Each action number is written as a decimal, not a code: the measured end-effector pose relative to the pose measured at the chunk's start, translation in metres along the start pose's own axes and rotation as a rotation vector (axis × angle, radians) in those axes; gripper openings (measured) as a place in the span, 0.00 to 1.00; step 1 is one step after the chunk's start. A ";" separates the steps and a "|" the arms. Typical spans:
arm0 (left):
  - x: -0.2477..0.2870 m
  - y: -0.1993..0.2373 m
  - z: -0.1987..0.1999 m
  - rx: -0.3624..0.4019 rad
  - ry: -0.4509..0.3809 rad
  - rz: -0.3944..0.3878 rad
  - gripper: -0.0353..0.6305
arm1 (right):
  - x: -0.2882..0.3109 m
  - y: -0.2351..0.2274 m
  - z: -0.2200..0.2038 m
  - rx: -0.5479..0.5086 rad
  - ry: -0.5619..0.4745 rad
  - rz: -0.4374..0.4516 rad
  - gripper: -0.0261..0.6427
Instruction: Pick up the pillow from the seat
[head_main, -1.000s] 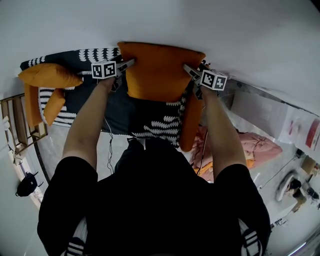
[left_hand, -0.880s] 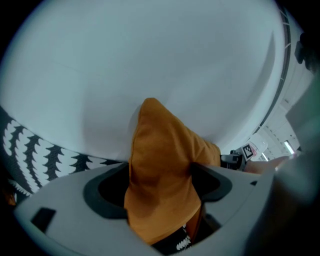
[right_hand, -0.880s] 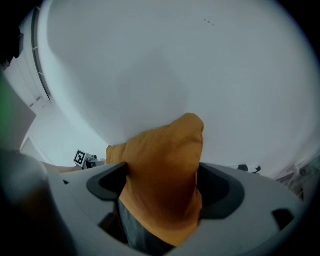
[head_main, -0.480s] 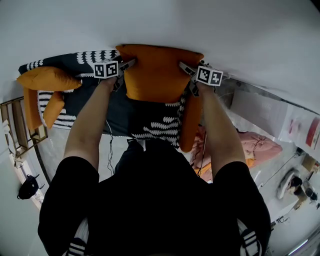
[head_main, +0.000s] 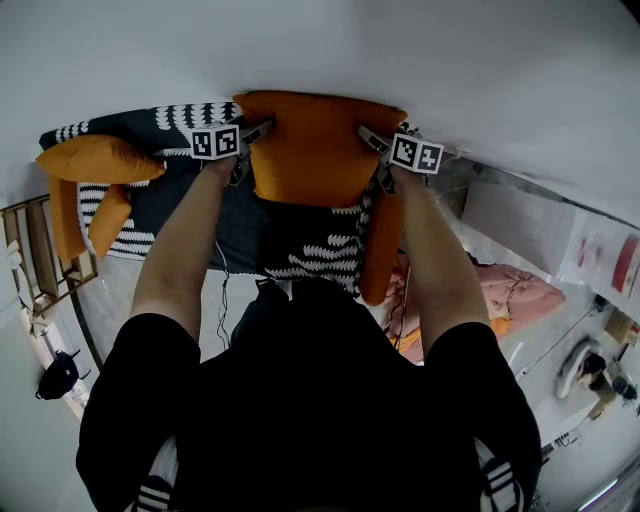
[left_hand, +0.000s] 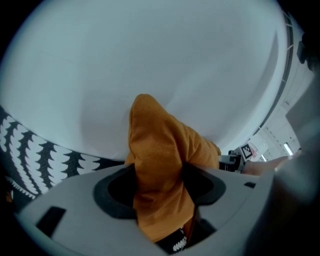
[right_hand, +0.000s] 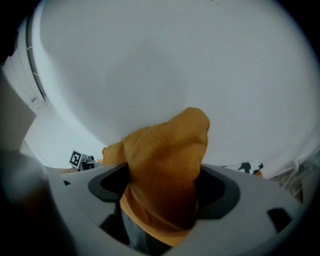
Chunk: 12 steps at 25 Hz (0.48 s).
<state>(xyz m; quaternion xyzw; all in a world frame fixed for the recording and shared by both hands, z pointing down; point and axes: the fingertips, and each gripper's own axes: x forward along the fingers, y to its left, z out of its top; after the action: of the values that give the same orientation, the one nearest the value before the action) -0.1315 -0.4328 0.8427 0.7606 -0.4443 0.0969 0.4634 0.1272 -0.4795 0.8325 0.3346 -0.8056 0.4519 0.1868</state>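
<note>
The orange pillow (head_main: 320, 150) leans upright against the white wall at the back of the dark patterned seat (head_main: 300, 245). My left gripper (head_main: 262, 128) is at its upper left corner. In the left gripper view that corner (left_hand: 160, 165) is pinched between the jaws, which have just been closing on it. My right gripper (head_main: 368, 135) is at the upper right corner. There the orange corner (right_hand: 165, 160) fills the gap between wide jaws that have just been closing a little; I see no squeeze on the fabric.
Two more orange cushions (head_main: 100, 155) (head_main: 108, 212) lie at the seat's left end, by a wooden frame (head_main: 30, 250). An orange bolster (head_main: 378, 255) hangs at the right end. Pink cloth (head_main: 510, 290) lies on the floor to the right.
The right gripper has edged slightly inward onto the pillow's corner. The left gripper has stayed at its corner. The pillow has not visibly shifted.
</note>
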 end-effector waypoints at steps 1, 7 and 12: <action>-0.001 -0.001 -0.001 -0.003 0.002 0.001 0.48 | -0.001 0.001 0.000 -0.001 0.000 -0.001 0.65; -0.004 -0.005 -0.003 -0.009 0.000 0.009 0.43 | -0.004 0.002 -0.004 -0.002 -0.011 -0.013 0.59; -0.008 -0.007 -0.007 -0.013 0.006 0.013 0.41 | -0.008 0.002 -0.008 0.002 -0.014 -0.020 0.54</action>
<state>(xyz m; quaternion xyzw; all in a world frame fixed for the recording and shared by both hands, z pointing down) -0.1287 -0.4216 0.8373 0.7545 -0.4485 0.0992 0.4687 0.1315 -0.4689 0.8311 0.3461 -0.8028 0.4486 0.1855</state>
